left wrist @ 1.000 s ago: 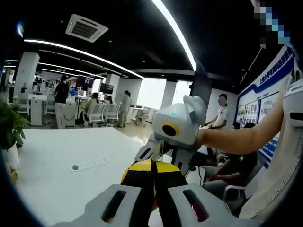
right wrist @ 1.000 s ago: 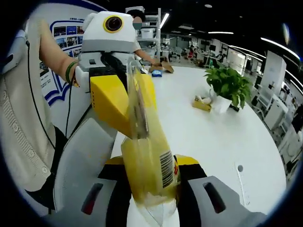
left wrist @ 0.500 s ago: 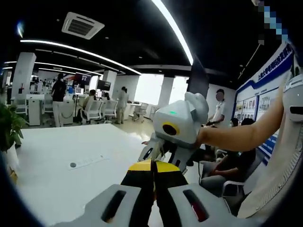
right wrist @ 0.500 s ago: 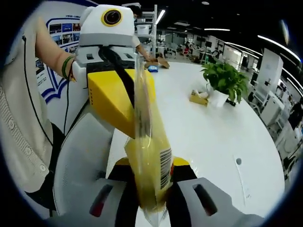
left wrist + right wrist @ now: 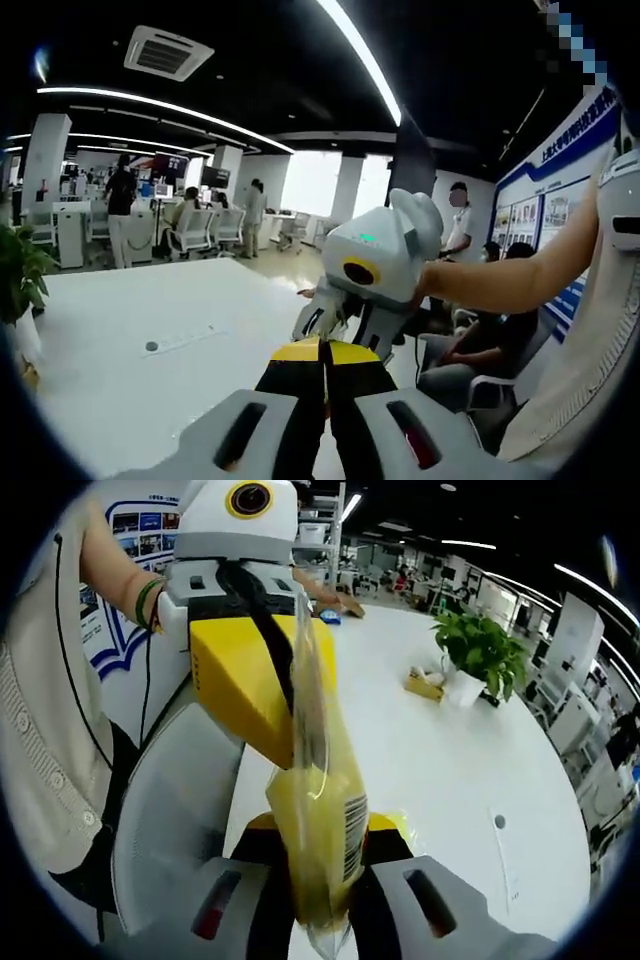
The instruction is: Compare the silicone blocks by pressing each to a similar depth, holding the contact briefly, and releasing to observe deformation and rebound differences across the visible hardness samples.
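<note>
White table [image 5: 130, 390], open-plan office.

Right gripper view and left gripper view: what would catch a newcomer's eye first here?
In the right gripper view, a clear plastic bag with yellow content and a barcode stands between both grippers, above the white table. The left gripper pinches its upper part, the right gripper its lower part. Further back stands a potted plant.

bag [image 5: 318, 810] contents blurred, unreadable

Yellow clear bag [image 5: 318, 820], barcode; white table [image 5: 450, 760].
</note>
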Action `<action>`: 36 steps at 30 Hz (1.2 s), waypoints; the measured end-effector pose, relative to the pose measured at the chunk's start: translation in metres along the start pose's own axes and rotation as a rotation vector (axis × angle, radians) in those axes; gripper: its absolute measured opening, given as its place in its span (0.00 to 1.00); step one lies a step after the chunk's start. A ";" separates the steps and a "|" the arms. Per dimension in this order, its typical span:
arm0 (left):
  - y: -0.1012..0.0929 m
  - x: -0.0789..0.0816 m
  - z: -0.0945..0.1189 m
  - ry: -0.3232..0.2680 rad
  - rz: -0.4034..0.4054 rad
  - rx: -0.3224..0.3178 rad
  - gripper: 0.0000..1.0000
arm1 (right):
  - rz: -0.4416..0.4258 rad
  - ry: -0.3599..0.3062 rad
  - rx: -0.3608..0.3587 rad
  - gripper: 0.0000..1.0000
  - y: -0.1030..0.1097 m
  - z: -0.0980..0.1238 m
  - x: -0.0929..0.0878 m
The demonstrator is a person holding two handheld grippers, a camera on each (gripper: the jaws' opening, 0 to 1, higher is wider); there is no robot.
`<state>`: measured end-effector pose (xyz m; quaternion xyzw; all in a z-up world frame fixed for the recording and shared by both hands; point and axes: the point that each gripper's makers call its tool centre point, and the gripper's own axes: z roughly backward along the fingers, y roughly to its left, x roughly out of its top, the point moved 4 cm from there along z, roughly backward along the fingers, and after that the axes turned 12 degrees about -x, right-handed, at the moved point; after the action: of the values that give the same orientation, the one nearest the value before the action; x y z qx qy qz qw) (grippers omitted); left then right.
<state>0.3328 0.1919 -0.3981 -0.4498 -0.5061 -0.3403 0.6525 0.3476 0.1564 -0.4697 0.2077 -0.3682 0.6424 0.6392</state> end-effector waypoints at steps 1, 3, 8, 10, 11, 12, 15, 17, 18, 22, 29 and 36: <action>-0.001 0.001 0.000 0.003 -0.004 0.001 0.00 | -0.014 0.007 0.012 0.11 0.001 0.000 0.000; -0.002 0.002 0.000 0.009 -0.013 0.001 0.00 | -0.011 0.010 0.010 0.11 0.001 0.001 0.000; -0.004 0.003 0.000 0.016 -0.032 -0.001 0.00 | -0.019 0.015 0.017 0.11 0.003 0.004 0.000; -0.004 0.004 0.000 0.020 -0.040 -0.001 0.00 | -0.018 0.015 0.019 0.11 0.004 0.004 0.000; -0.006 0.003 0.000 0.021 -0.042 -0.002 0.00 | -0.018 0.019 0.021 0.11 0.004 0.005 0.000; -0.007 0.003 0.001 0.023 -0.048 0.000 0.00 | -0.017 0.018 0.020 0.11 0.004 0.005 0.000; -0.007 0.004 0.001 0.025 -0.053 0.000 0.00 | -0.015 0.017 0.019 0.11 0.004 0.006 0.001; -0.008 0.005 0.001 0.027 -0.056 0.002 0.00 | -0.021 0.017 0.022 0.12 0.005 0.006 0.001; -0.008 0.005 0.001 0.029 -0.058 0.002 0.00 | -0.019 0.014 0.018 0.12 0.005 0.006 0.001; -0.010 0.004 0.001 0.030 -0.061 0.004 0.00 | -0.015 0.017 0.018 0.12 0.006 0.007 0.001; -0.011 0.004 0.000 0.032 -0.064 0.004 0.00 | -0.012 0.014 0.012 0.12 0.007 0.009 0.000; -0.013 0.006 0.000 0.034 -0.070 0.005 0.00 | -0.028 0.011 0.016 0.14 0.007 0.010 0.002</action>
<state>0.3228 0.1870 -0.3893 -0.4242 -0.5113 -0.3694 0.6498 0.3387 0.1508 -0.4637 0.2143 -0.3567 0.6376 0.6483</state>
